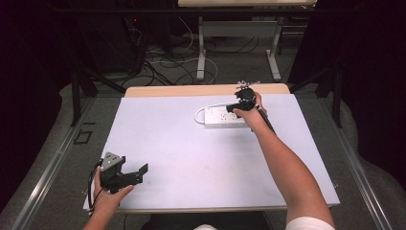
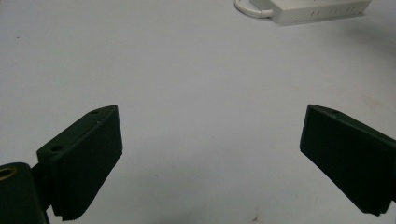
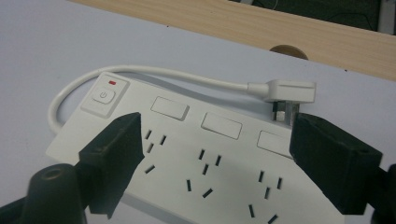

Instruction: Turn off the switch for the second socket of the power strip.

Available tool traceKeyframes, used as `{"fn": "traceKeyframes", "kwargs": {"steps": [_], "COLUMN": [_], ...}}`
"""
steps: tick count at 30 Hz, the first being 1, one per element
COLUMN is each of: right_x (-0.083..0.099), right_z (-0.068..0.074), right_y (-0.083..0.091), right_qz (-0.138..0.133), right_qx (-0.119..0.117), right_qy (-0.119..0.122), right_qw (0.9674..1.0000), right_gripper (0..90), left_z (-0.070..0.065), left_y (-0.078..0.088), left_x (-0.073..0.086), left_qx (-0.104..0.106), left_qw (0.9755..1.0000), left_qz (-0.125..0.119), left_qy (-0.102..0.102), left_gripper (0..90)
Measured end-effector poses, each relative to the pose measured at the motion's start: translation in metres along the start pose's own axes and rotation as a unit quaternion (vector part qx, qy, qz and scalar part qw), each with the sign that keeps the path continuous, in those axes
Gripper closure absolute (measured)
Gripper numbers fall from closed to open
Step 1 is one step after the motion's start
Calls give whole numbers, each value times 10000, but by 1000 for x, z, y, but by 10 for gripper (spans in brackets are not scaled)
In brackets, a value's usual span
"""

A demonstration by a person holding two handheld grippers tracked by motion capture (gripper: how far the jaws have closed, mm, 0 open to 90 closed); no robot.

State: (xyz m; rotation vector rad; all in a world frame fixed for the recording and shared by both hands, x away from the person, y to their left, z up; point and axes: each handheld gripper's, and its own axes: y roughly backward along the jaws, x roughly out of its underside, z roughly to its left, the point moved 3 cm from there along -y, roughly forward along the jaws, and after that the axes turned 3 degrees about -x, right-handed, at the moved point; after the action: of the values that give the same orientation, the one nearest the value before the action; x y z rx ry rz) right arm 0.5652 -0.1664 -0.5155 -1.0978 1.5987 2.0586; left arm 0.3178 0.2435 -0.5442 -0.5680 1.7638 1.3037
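The right gripper [image 3: 212,154] is hovering with jaws spread over the white power strip [image 3: 201,158], gripping nothing; its plug [image 3: 289,91] is lying at the strip's far edge, prongs seemingly touching it. Closing squarely across the body, clear of the cord [image 3: 187,77], is advisable. The left gripper [image 2: 210,158] is idling released on the table [image 1: 191,158], well apart.

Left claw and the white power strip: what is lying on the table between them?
Nothing: from the left claw to the power strip, the left gripper view shows bare white table.
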Motion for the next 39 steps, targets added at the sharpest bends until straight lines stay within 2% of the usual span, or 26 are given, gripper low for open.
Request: {"fn": "traceKeyframes", "kwargs": {"steps": [9, 14, 15, 28, 39], "right_x": [0, 1, 1, 5, 11], "right_z": [1, 2, 1, 3, 9], "right_y": [15, 22, 23, 43, 58], "right_qz": [-106, -145, -179, -202, -281], "right_qx": [-47, -105, -115, -239, -312], "right_qy": [86, 82, 177, 321, 451], "right_qw": [9999, 9998, 9996, 9990, 9981], "right_gripper": [141, 106, 103, 6, 0], "left_z": [-1, -1, -1, -2, -3], "left_y": [0, 0, 0, -1, -1], "left_x": [0, 0, 0, 0, 0], "left_qx": [-5, -10, -9, -22, -24], "left_qw": [10000, 10000, 10000, 10000, 10000], "left_qz": [9, 14, 13, 5, 17], "left_qy": [-16, -18, -18, -15, -14], "left_gripper": [54, 55, 55, 54, 54]}}
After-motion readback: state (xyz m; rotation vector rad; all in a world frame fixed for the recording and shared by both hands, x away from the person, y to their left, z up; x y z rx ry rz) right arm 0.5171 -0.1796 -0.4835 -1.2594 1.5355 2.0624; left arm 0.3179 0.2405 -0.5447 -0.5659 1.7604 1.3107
